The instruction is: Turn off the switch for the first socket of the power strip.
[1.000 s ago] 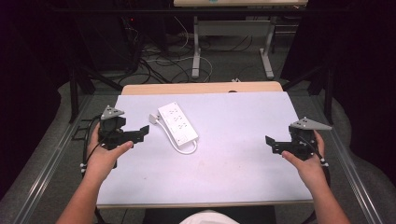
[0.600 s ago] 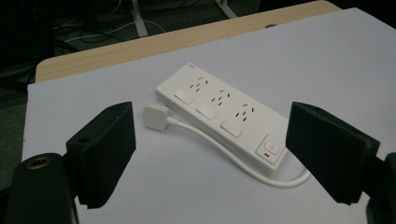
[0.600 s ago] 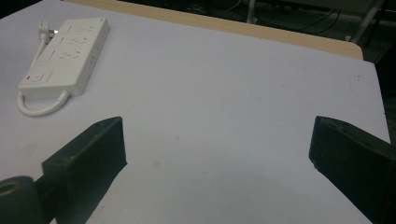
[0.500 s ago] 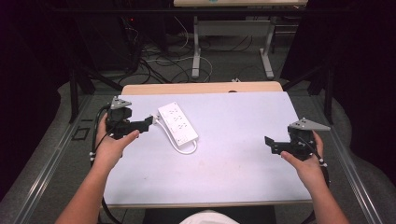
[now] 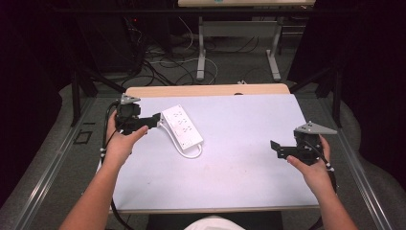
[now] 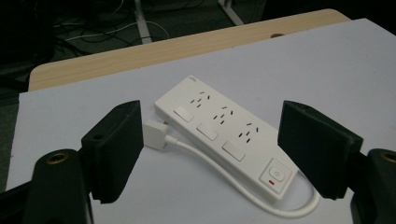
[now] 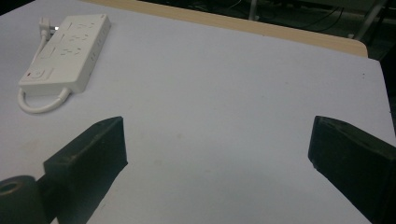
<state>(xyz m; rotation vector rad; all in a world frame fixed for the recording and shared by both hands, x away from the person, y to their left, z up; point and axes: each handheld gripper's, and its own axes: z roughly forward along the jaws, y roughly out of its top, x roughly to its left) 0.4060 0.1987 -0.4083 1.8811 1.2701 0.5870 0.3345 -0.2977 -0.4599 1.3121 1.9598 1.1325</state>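
A white power strip [image 5: 182,127] with three socket groups lies diagonally on the left half of the pale sheet [image 5: 239,167]. Its short cord [image 5: 192,153] loops round the near end, and the plug [image 6: 154,129] rests beside its far end. In the left gripper view the switch [image 6: 276,176] with a red mark sits at the near end. My left gripper [image 5: 156,120] is open, its tips just left of the strip's far end; the strip [image 6: 219,128] lies ahead between the jaws. My right gripper [image 5: 276,149] hovers open over bare sheet at the right, with the strip [image 7: 65,51] far off.
A wooden tabletop strip [image 5: 206,90] shows beyond the sheet's far edge. Past it are desk legs [image 5: 201,48] and loose cables [image 5: 163,62] on the floor. Dark curtains flank both sides. Metal rails [image 5: 52,167] run along the table's left and right.
My left gripper has moved forward and right, from the table's left edge up to the power strip's far end. The right gripper has barely shifted.
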